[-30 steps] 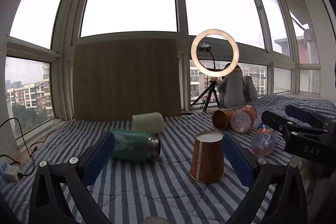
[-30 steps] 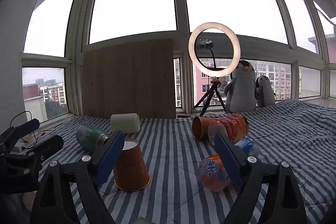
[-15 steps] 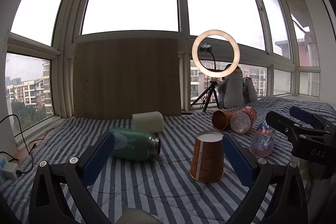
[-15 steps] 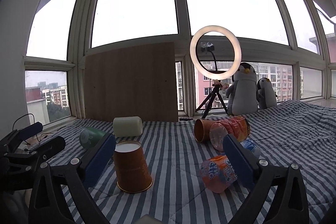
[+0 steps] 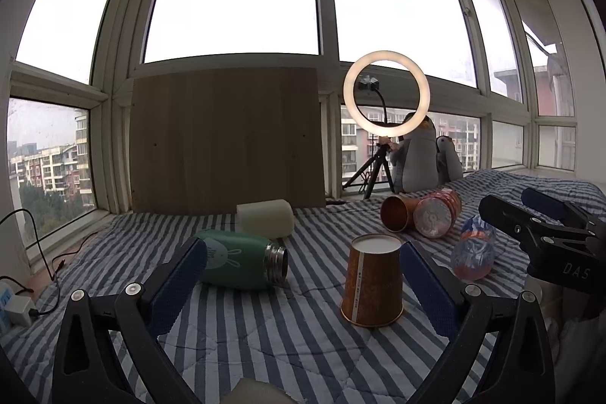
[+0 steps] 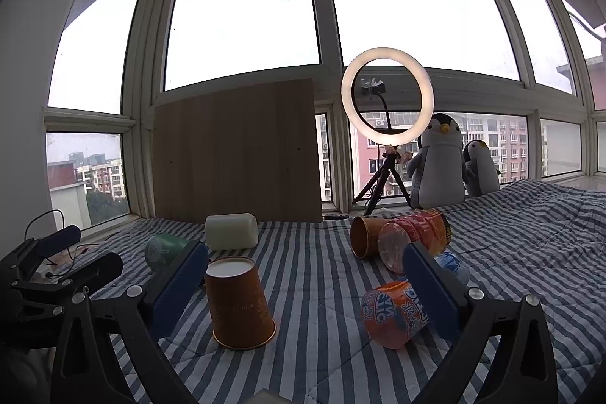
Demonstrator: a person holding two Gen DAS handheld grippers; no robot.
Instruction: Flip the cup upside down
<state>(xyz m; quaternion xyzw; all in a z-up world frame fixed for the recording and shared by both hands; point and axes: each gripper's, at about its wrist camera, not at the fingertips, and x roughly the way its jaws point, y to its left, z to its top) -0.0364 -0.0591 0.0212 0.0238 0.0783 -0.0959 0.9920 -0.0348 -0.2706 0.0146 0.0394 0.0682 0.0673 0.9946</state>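
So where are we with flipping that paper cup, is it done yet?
It looks done: the paper cup stands mouth down on the striped blanket, its white base facing up. Nothing is in hand: the left tool and right tool are both open, and neither touches the cup. Another cup lies on its side further back; I can't tell whether it's part of the job.

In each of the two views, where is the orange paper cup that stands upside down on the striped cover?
Left wrist: orange paper cup right of centre, close to the right finger.
Right wrist: same cup left of centre, beside the left finger.
Shared landmark: the ring light at the window.
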